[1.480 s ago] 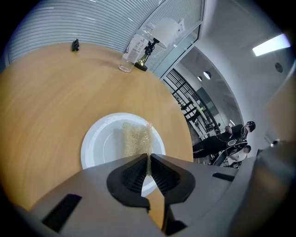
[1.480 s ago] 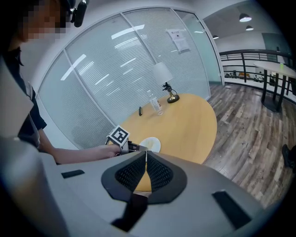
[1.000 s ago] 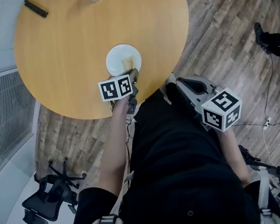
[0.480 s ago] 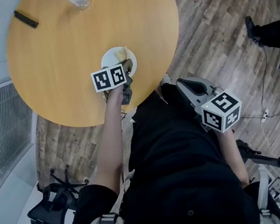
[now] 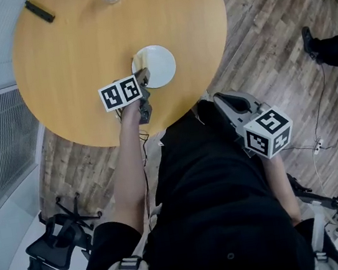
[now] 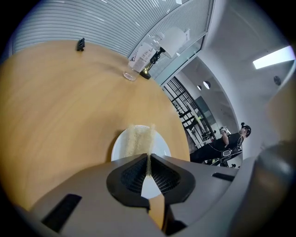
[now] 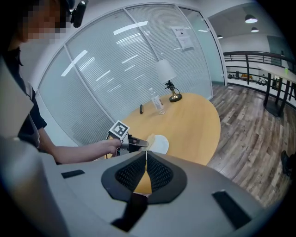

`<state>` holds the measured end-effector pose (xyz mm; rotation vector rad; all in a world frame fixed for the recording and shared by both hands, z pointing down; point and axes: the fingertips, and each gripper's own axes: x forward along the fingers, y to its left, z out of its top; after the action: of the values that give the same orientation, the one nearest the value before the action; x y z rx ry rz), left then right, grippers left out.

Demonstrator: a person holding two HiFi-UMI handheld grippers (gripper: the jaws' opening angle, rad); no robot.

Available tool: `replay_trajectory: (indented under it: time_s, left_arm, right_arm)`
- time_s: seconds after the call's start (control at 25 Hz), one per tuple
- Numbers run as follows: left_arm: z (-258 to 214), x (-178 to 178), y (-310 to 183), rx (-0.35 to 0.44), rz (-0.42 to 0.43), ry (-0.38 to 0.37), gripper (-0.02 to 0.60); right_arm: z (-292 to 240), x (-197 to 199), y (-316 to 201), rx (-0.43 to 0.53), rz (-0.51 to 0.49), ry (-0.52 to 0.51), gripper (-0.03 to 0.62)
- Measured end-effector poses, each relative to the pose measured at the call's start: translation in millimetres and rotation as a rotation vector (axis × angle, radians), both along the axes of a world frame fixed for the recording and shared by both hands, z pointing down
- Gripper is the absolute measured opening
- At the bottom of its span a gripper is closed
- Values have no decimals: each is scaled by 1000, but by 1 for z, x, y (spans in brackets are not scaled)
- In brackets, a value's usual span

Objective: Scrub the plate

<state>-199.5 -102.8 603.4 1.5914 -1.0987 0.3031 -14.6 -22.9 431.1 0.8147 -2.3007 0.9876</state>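
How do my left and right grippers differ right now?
The left gripper grips a sponge; the right gripper holds nothing. The left gripper is out over the table at the plate; the right gripper hangs off the table, near the person's body. Both have jaws closed.

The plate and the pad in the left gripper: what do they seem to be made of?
The plate: white, smooth, faintly glossy; probably glazed ceramic, possibly melamine. The pad: pale yellow, grainy, thin where the left gripper pinches it; likely sponge or scouring cloth.
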Motion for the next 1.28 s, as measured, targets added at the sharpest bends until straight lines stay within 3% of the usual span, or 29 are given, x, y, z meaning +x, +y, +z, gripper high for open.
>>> replay_trajectory:
  time_s: [0.4,0.84,1.08,1.28]
  left_arm:
    - [-1,15,48,-36,22,26,28]
    - [0,68,48,-32,150,73,28]
    - [1,52,36,-25,119,61,28]
    - [1,27,27,-6,41,39,28]
  right_arm:
    - [-1,-24,2,2,-67,-17,18]
    - [1,-6,11,0,0,10,18]
    - [-4,0,12,16,11,0,20]
    - [-4,11,17,25,12,-4,20]
